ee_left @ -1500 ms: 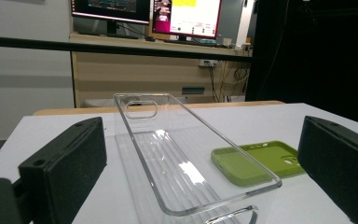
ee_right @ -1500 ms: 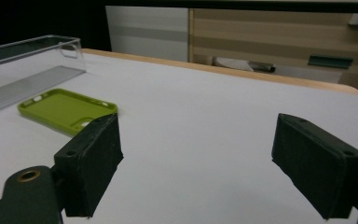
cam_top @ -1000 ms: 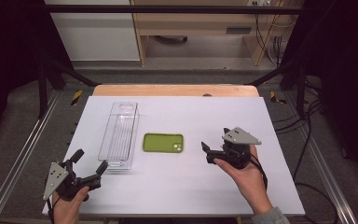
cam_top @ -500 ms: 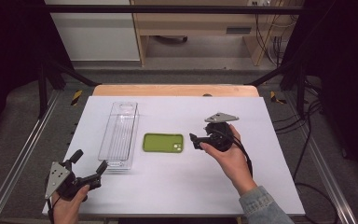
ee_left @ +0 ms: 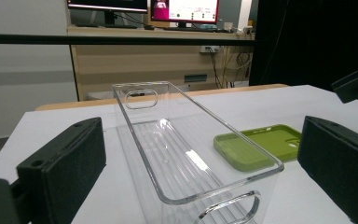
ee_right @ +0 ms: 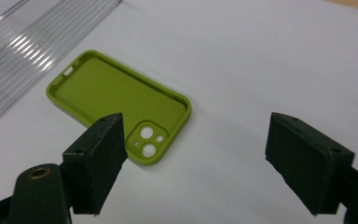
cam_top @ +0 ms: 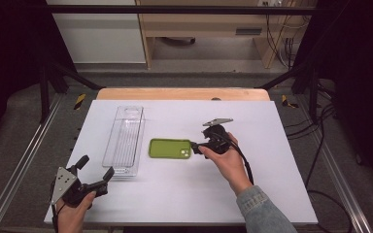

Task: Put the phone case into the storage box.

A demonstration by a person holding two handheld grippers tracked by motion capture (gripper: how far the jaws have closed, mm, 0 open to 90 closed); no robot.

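A green phone case [cam_top: 170,148] lies flat and hollow side up in the middle of the white table [cam_top: 272,184]. Its camera cut-out faces my right gripper [cam_top: 195,147]. That gripper is open and held low at the case's right end. In the right gripper view the case [ee_right: 116,100] lies ahead and to the left of the wide-open jaws [ee_right: 203,154], with nothing between them. A clear plastic bin [cam_top: 124,140] stands empty left of the case. My left gripper [cam_top: 96,166] is open near the bin's near end, and the bin [ee_left: 191,154] sits just beyond its jaws [ee_left: 200,182].
The table's wooden far edge [cam_top: 179,93] runs along the back. Metal frame rails [cam_top: 19,170] flank both sides, and cables [cam_top: 320,145] trail on the floor at the right. In the left gripper view the right gripper [ee_left: 356,84] shows at the upper right, above the case [ee_left: 261,144].
My right gripper has moved left across the table to the right end of the green case. The left gripper, the bin and the case have stayed put.
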